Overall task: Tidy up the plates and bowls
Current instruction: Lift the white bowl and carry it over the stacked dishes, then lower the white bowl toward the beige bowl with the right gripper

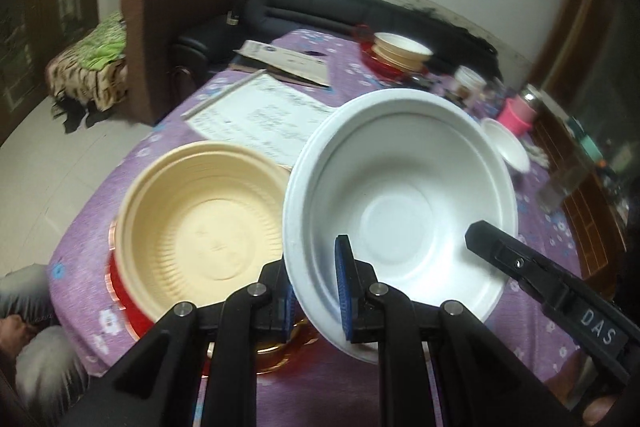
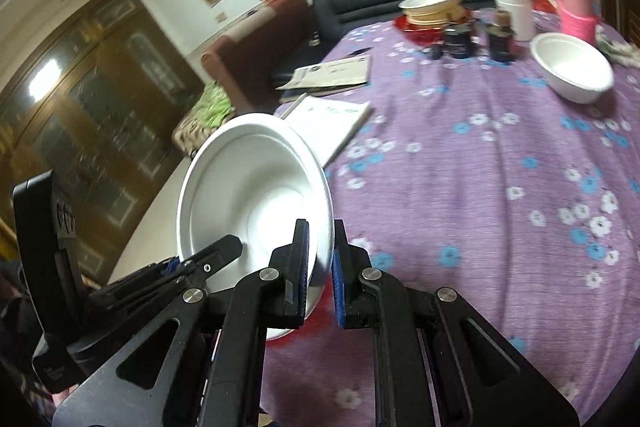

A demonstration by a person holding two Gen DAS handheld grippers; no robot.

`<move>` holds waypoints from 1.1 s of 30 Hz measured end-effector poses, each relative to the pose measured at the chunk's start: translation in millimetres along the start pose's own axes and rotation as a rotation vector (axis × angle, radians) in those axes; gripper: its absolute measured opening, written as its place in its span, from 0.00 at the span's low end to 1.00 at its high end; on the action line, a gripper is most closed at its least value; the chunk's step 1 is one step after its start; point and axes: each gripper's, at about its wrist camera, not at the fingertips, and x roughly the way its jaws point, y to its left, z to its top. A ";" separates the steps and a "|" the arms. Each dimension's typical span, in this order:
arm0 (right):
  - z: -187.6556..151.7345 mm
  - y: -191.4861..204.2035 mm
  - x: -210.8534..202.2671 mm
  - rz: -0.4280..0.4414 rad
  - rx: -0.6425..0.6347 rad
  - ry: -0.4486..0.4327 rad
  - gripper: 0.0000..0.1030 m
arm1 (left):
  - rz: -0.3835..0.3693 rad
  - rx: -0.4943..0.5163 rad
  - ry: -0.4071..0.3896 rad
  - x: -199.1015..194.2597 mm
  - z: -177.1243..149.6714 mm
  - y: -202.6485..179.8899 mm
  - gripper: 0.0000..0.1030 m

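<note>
Both grippers grip one white foam bowl (image 1: 400, 195), held tilted above the purple floral tablecloth. My left gripper (image 1: 316, 291) is shut on its near-left rim. My right gripper (image 2: 322, 267) is shut on the opposite rim of the same bowl (image 2: 256, 195); its finger (image 1: 520, 263) reaches into the left wrist view. A beige ribbed plastic bowl (image 1: 200, 227) sits on a red plate (image 1: 132, 311) just left of the held bowl. A second white bowl (image 2: 572, 67) rests at the far right of the table. A beige bowl stack on a red plate (image 2: 432, 7) stands at the back.
Papers and a notebook (image 1: 260, 115) lie mid-table. Jars, a white cup (image 2: 514, 11) and a pink container (image 2: 576, 15) crowd the far edge. A black sofa (image 1: 320, 11) and brown armchair (image 1: 160, 27) stand beyond the table. The table edge drops off at left.
</note>
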 end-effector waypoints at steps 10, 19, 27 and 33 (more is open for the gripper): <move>-3.2 43.2 21.2 0.027 -0.086 0.033 0.10 | 0.051 -0.052 -0.049 -19.6 -4.0 41.3 0.15; 2.0 83.2 37.6 0.071 -0.154 0.037 0.10 | 0.123 -0.096 -0.106 -38.4 1.7 70.3 0.15; -1.9 91.8 52.0 0.074 -0.169 0.057 0.10 | 0.158 -0.108 -0.090 -31.9 2.1 79.6 0.15; -4.5 86.8 68.8 0.060 -0.152 0.097 0.10 | 0.159 -0.111 -0.053 -23.0 0.9 86.0 0.15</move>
